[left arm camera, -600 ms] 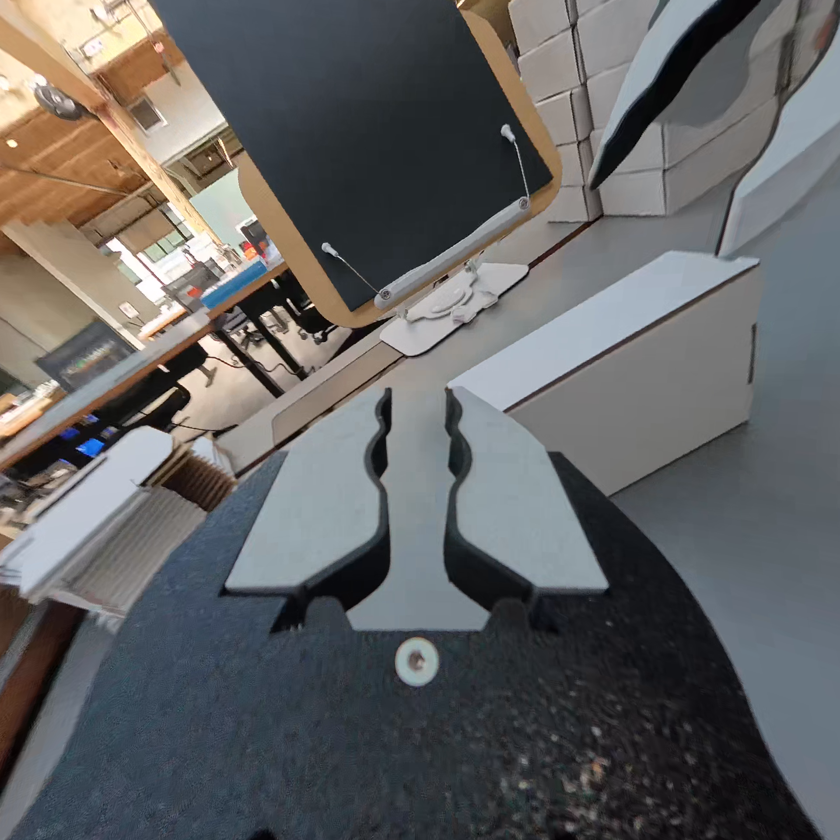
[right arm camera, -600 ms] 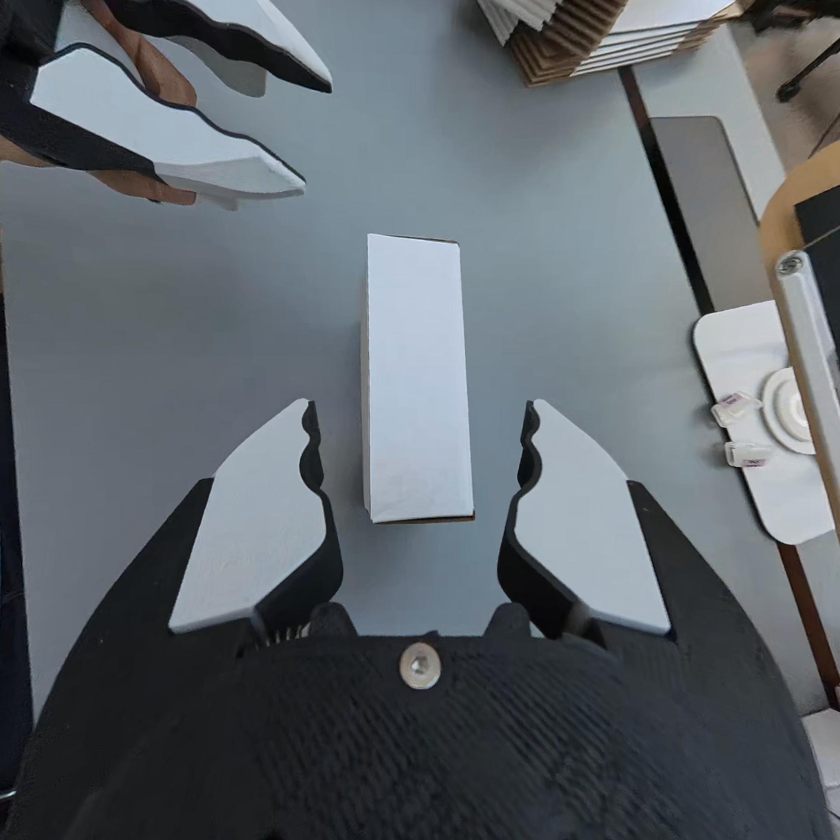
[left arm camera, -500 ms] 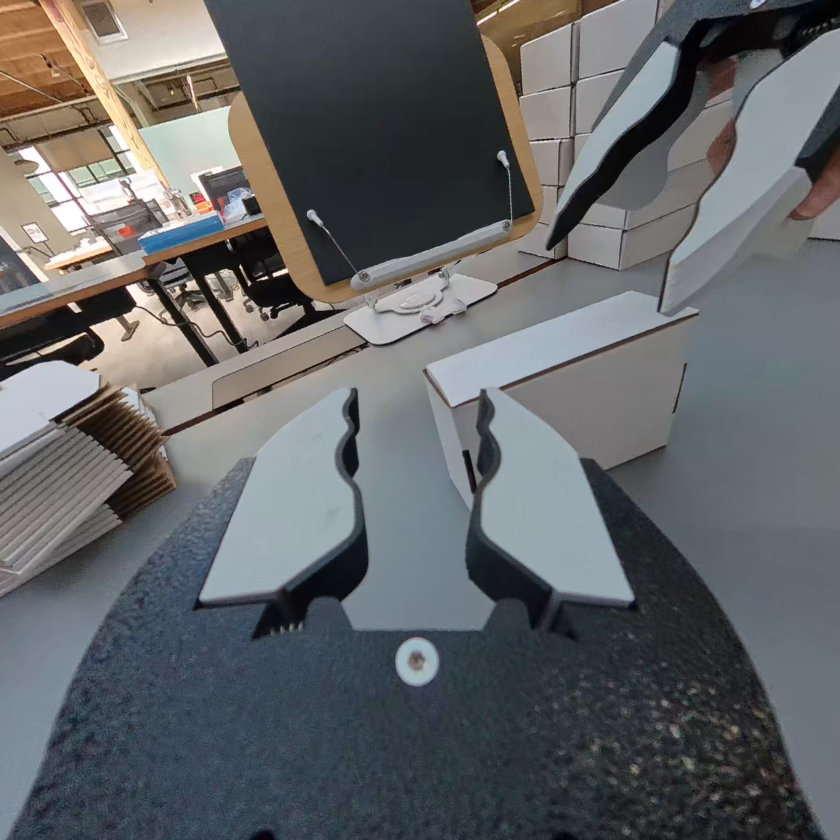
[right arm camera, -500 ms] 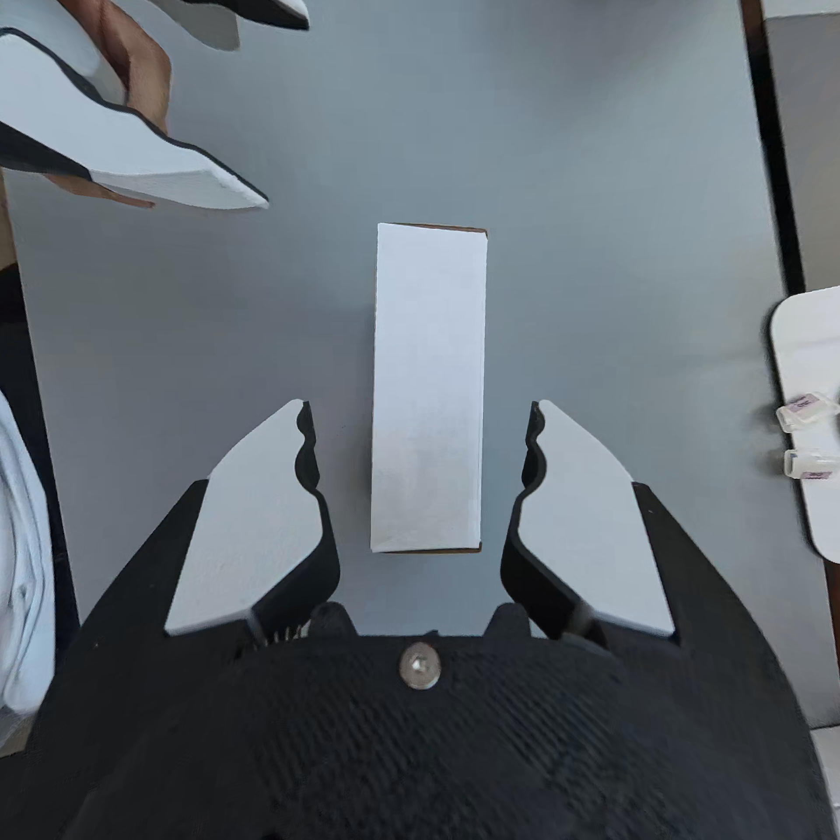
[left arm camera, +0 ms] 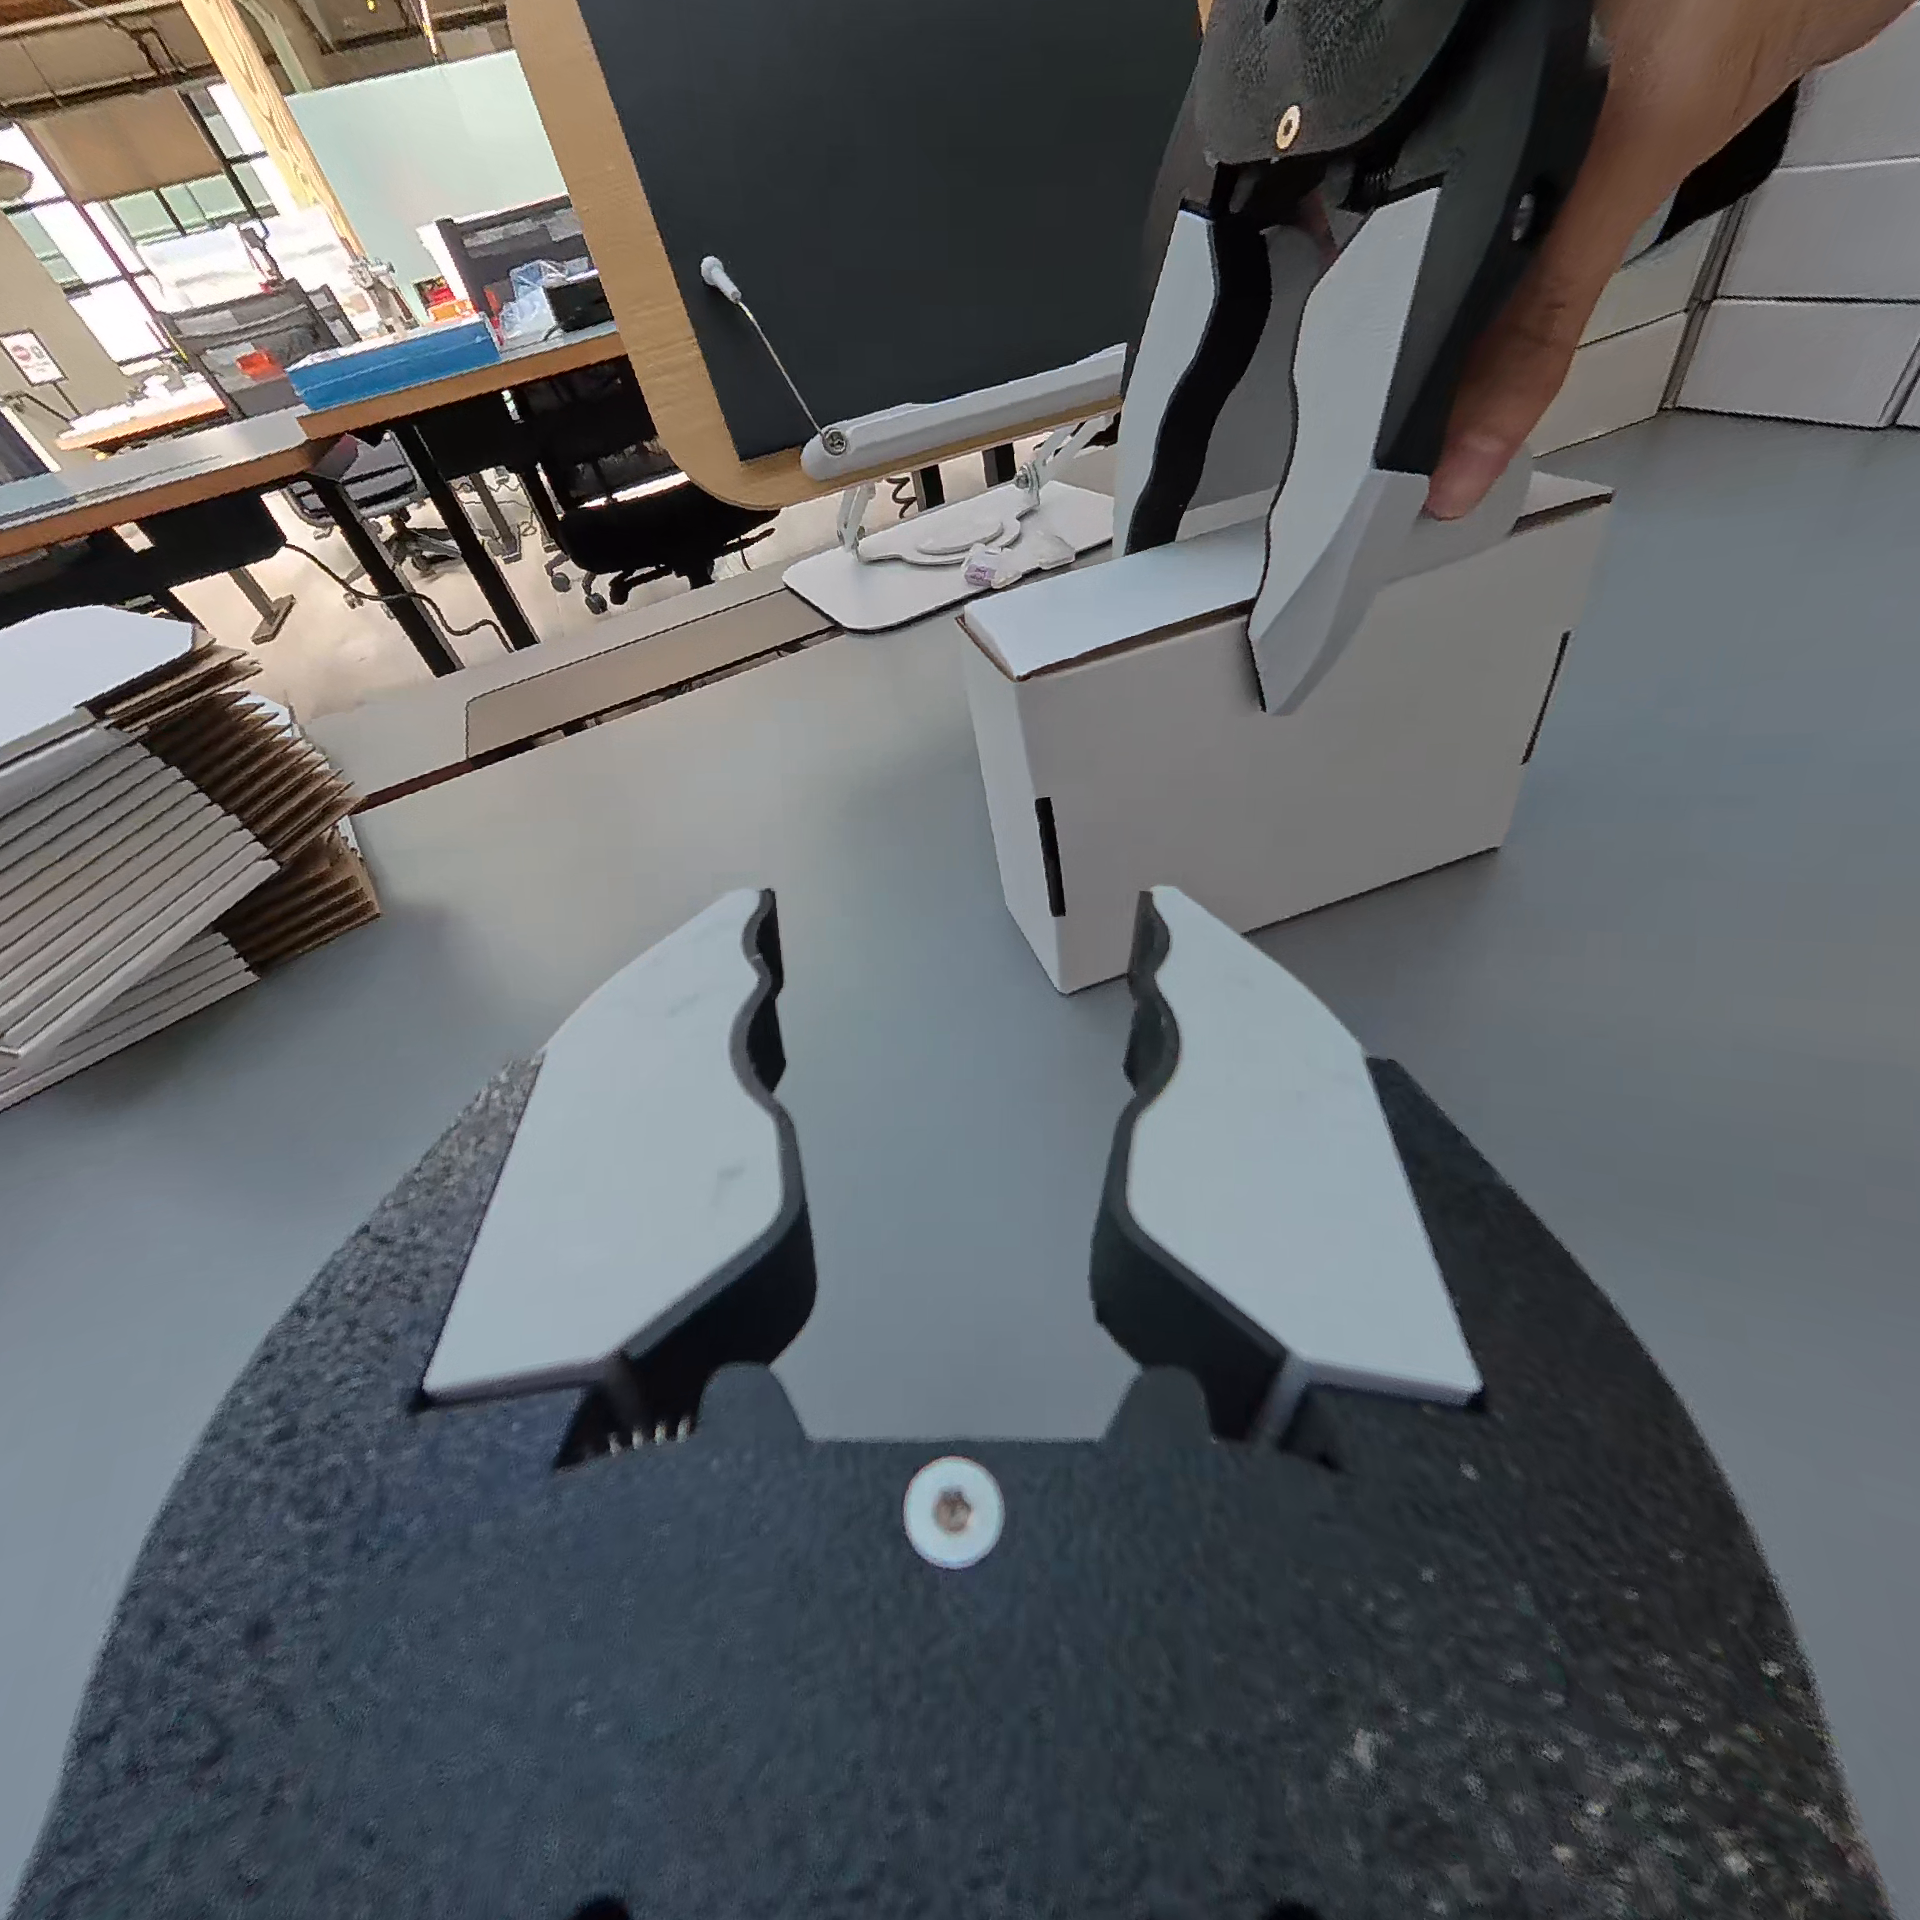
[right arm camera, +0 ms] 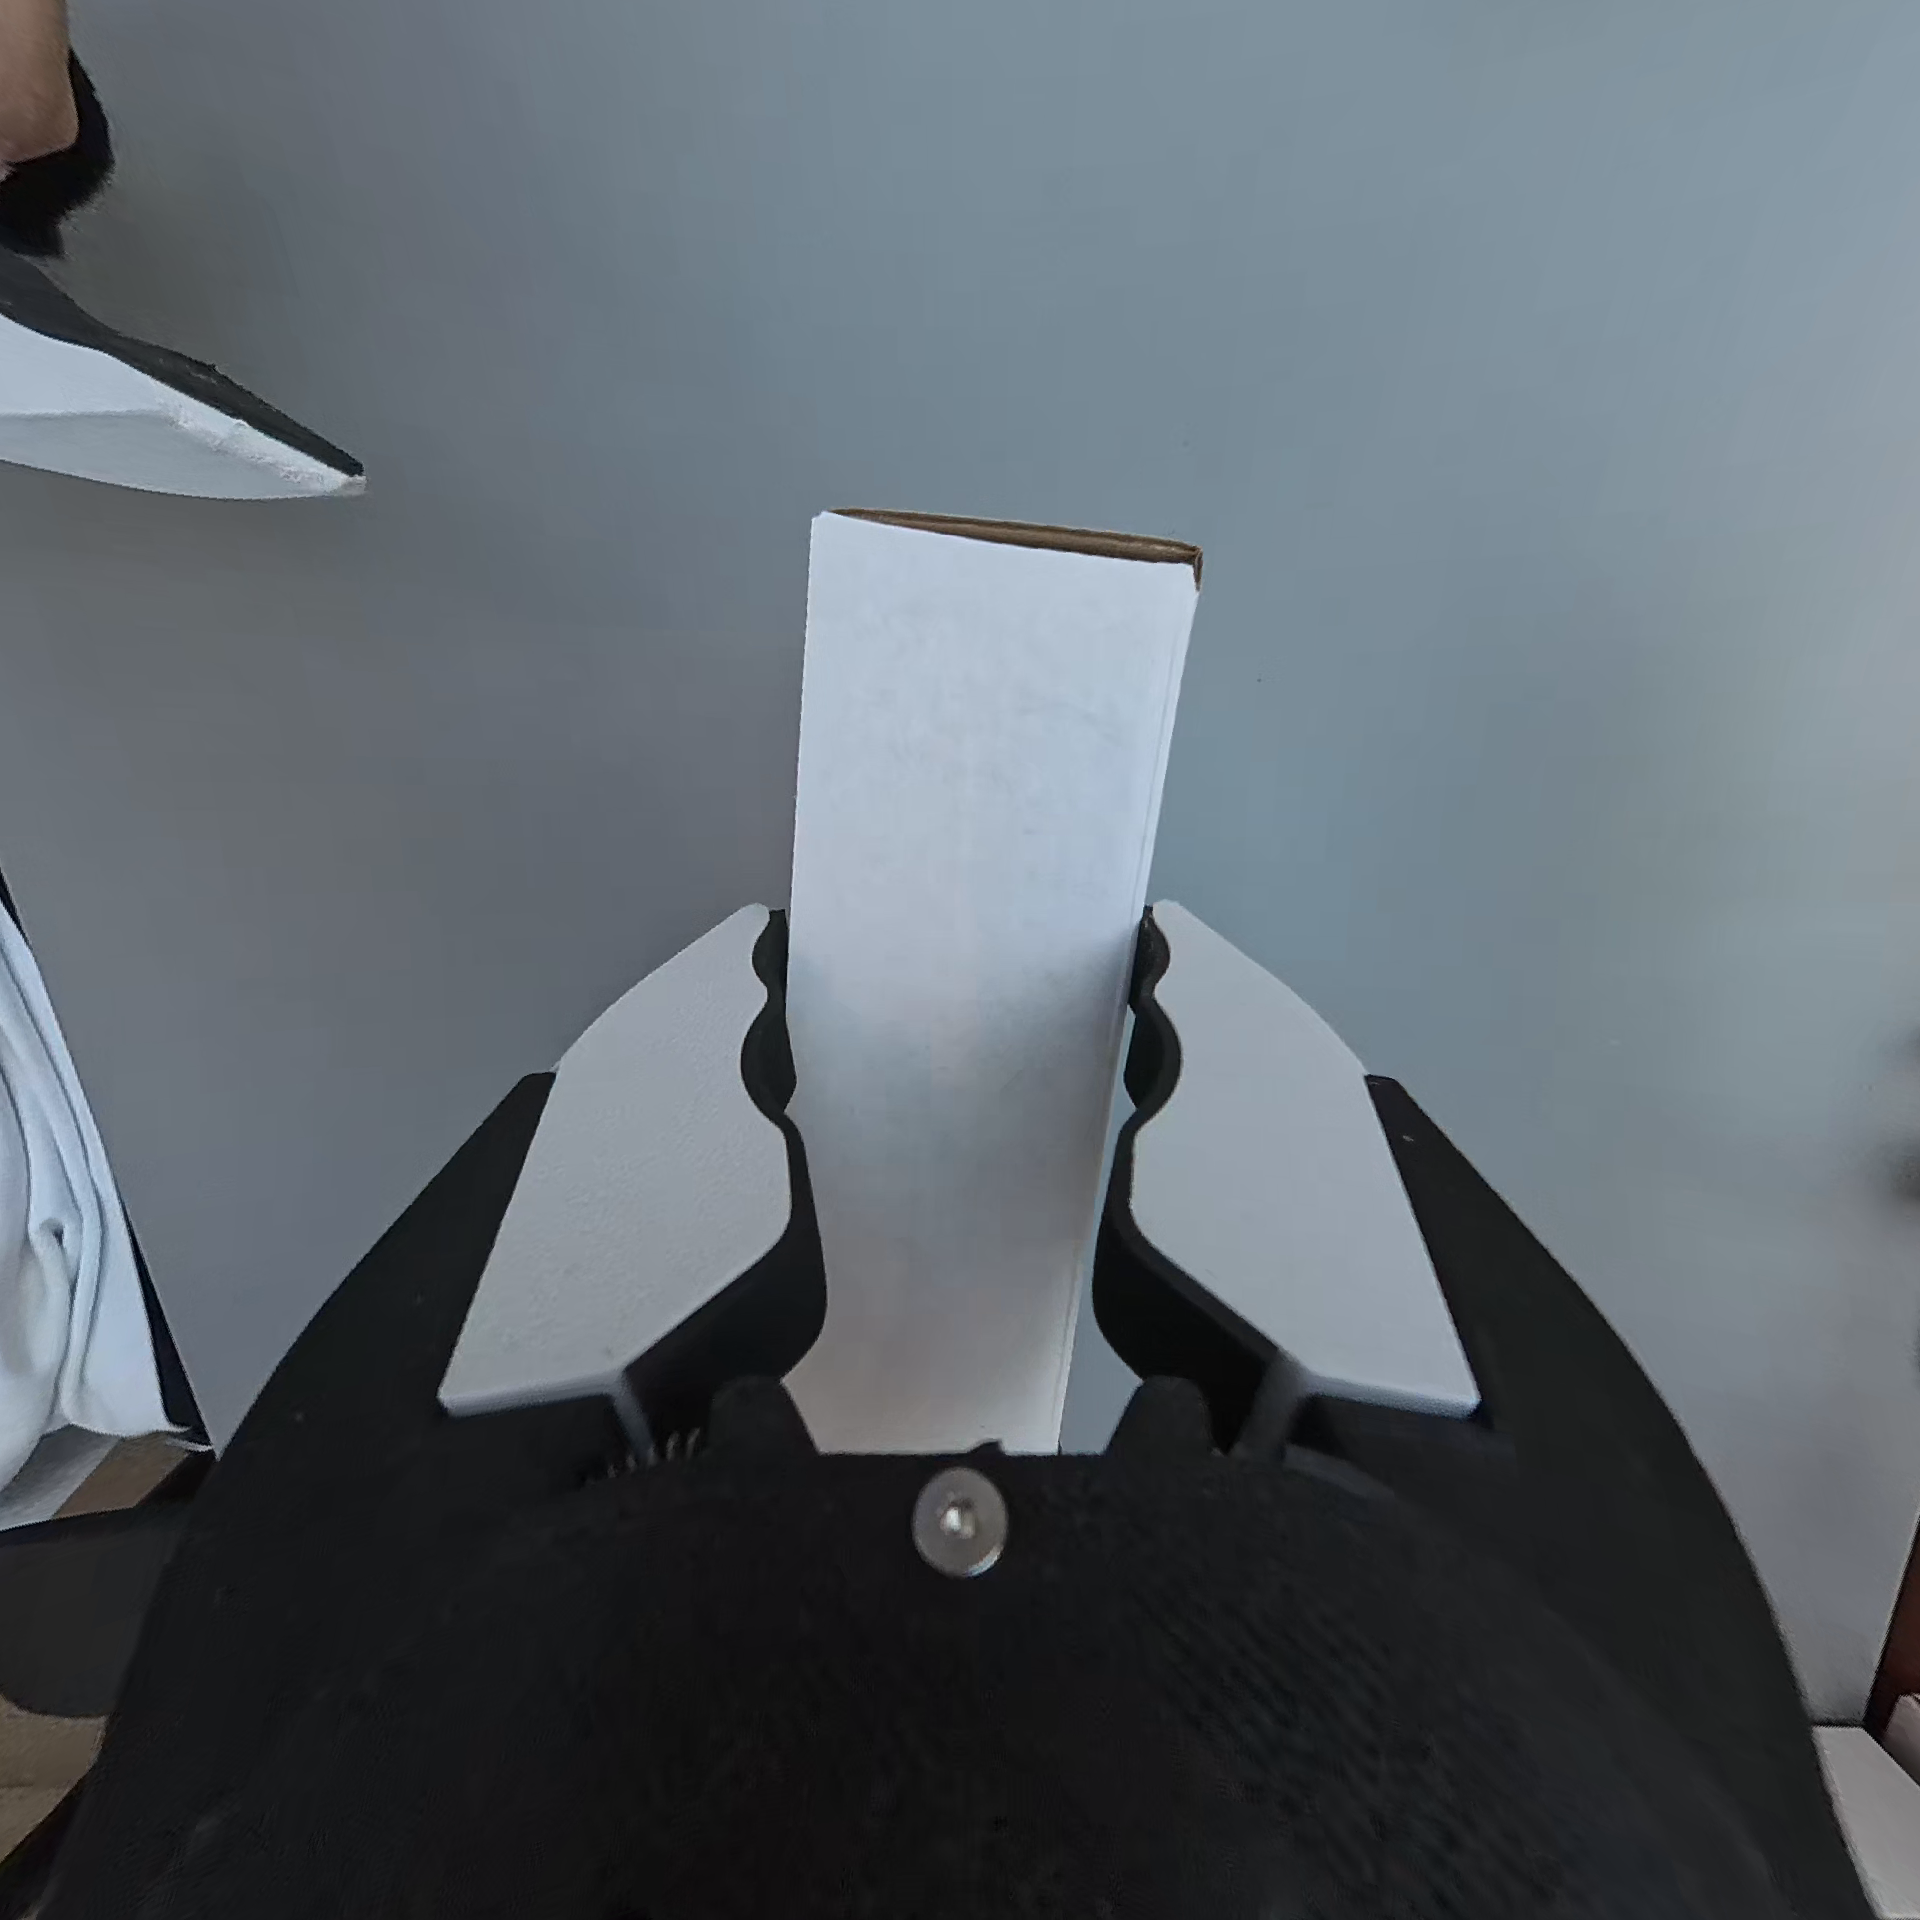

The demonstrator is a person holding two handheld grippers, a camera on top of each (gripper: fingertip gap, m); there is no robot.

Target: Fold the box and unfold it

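Left gripper (left arm camera: 951, 940): jaws apart, empty, low over the grey table (left arm camera: 1714, 1039), now spread wider than 0.6 s ago. Box (left arm camera: 1278, 769) stands just ahead to its right. Right gripper (right arm camera: 956, 935) has descended from above; its fingers (right arm camera: 1226, 1143) straddle the box's narrow white top, touching both sides. Box is smooth white cardboard with brown edges.

- Your left tongs (left arm camera: 954, 935): a speckled black body, pale grey wavy-edged fingers (left arm camera: 644, 1143), one silver screw.
- Your right tongs (right arm camera: 956, 935): the same build.
- You wear a white garment (right arm camera: 52, 1247).
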